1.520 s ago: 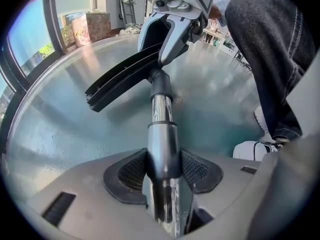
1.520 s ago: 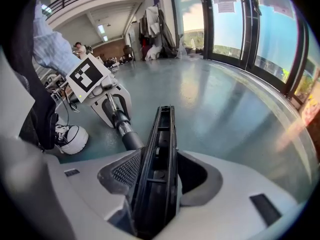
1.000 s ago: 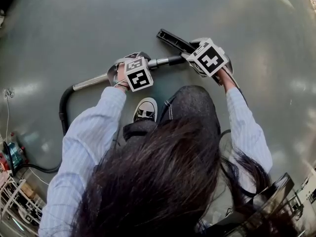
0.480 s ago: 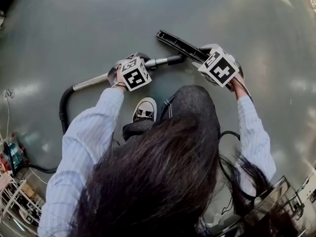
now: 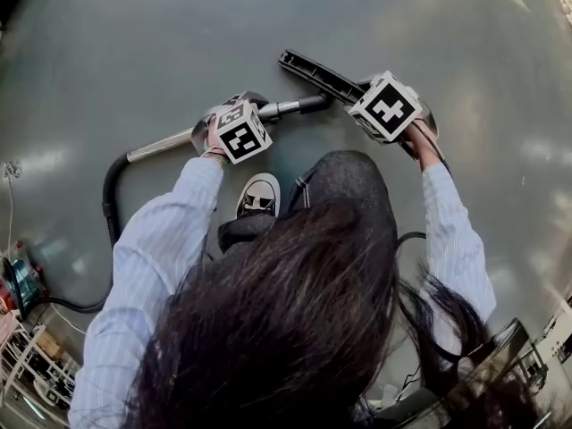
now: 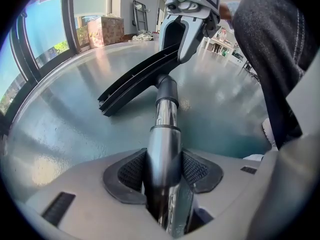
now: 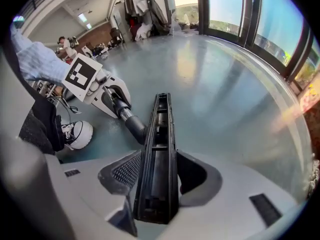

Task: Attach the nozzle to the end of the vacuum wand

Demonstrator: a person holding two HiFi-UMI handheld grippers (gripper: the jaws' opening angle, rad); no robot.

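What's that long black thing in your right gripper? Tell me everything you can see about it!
It is a long, flat black plastic nozzle, narrow like a bar, with an open channel crossed by small ribs along its upturned face. The right gripper is shut on one end, pads against its two long sides. Partway along, the dark tip of the shiny metal vacuum wand meets its side at an angle; whether it is pushed fully in cannot be told.
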